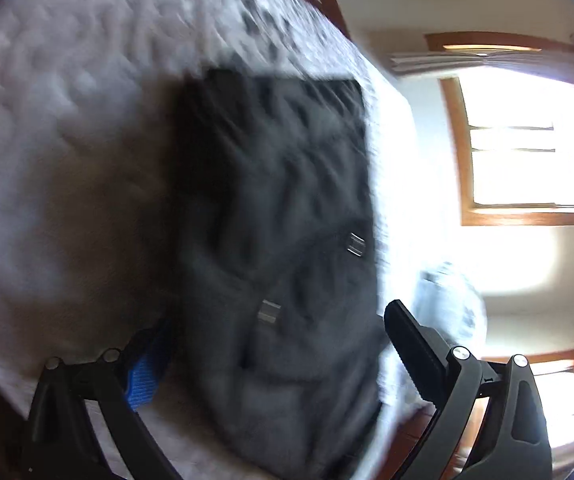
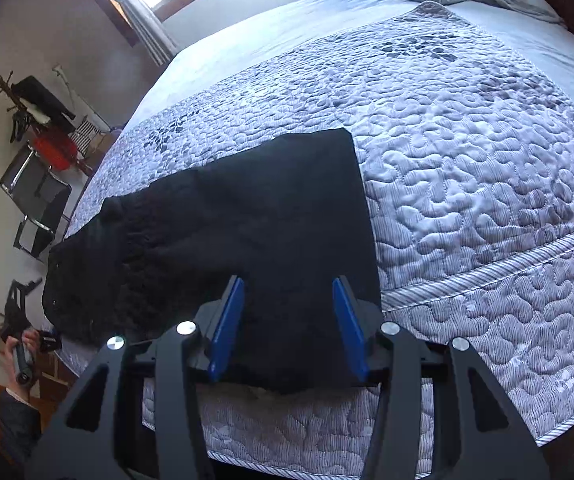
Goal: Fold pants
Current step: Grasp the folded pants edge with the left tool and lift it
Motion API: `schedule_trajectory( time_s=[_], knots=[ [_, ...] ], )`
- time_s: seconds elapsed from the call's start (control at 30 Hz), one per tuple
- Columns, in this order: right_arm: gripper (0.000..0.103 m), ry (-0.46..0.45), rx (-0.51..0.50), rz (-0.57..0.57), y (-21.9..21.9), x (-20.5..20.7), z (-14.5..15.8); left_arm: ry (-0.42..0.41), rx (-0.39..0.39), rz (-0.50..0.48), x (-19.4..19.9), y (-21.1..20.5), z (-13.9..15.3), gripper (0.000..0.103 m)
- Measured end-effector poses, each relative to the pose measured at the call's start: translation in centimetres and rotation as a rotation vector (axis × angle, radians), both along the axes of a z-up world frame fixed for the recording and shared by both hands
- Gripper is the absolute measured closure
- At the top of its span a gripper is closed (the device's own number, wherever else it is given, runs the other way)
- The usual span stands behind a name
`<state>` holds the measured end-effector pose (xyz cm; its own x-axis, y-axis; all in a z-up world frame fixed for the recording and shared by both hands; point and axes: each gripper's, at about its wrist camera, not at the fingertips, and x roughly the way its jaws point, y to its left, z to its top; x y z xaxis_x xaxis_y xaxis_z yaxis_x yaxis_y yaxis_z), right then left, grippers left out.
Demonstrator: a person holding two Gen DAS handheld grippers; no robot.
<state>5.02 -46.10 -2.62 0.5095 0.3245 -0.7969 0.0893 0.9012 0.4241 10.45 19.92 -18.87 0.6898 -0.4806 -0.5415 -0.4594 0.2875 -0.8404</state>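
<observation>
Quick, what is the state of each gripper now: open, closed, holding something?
Left gripper: open, holding nothing; the black pants lie between its spread fingers.
Right gripper: open, holding nothing, above the pants' near edge.

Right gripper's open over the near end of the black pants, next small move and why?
Probably lower the right gripper onto the near edge of the black pants and close. Its blue pads stand apart, straddling the fabric that hangs over the edge of the quilted bed, with nothing held. The pants lie flat, so a fold needs a grip first. The left wrist view is too blurred to plan from.
</observation>
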Motion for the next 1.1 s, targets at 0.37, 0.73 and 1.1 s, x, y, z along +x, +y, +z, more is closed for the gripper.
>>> schedule_trajectory(
  time_s=[0.37,0.73,1.1],
  knots=[
    [0.053,-0.001,0.002,-0.017,-0.6,-0.2,-0.1,0.108,0.032,0.043,2.5,-1.2,-1.0,0.033],
    [0.052,0.018,0.014,-0.032,-1.1,-0.8,-0.6,0.062,0.092,0.031,1.6,-1.3,1.3,0.088],
    [0.046,-0.003,0.045,-0.093,-2.9,-1.9,0.3,-0.142,0.177,-0.029,3.6,-4.5,8.2,0.091]
  ],
)
